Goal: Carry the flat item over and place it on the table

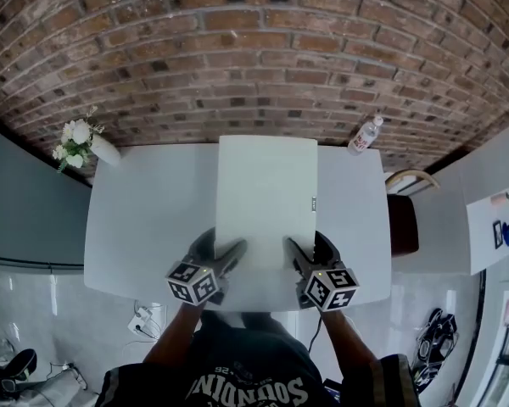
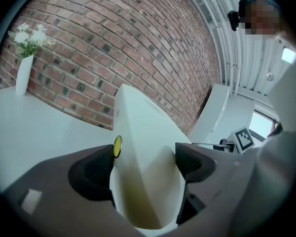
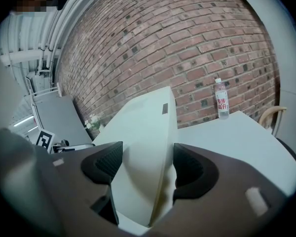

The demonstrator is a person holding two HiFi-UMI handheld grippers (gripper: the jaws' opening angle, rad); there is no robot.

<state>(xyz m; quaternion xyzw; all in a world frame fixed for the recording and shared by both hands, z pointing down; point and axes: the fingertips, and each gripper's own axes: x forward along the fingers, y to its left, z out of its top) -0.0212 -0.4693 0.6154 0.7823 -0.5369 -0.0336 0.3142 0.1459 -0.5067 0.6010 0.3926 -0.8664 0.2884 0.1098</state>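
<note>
A flat white board [image 1: 265, 200] hangs over the white table [image 1: 144, 219], its long side pointing at the brick wall. My left gripper [image 1: 226, 258] is shut on the board's near left corner, and my right gripper [image 1: 299, 256] is shut on its near right corner. In the left gripper view the board [image 2: 140, 152] fills the gap between the dark pads and bulges there. The right gripper view shows the same board [image 3: 143, 147] wedged between its two pads. Whether the far edge touches the table I cannot tell.
A white vase of flowers [image 1: 83, 142] stands at the table's far left corner and a clear water bottle [image 1: 366, 134] at its far right. A wooden chair [image 1: 405, 206] sits off the right edge. The brick wall [image 1: 254, 49] runs behind.
</note>
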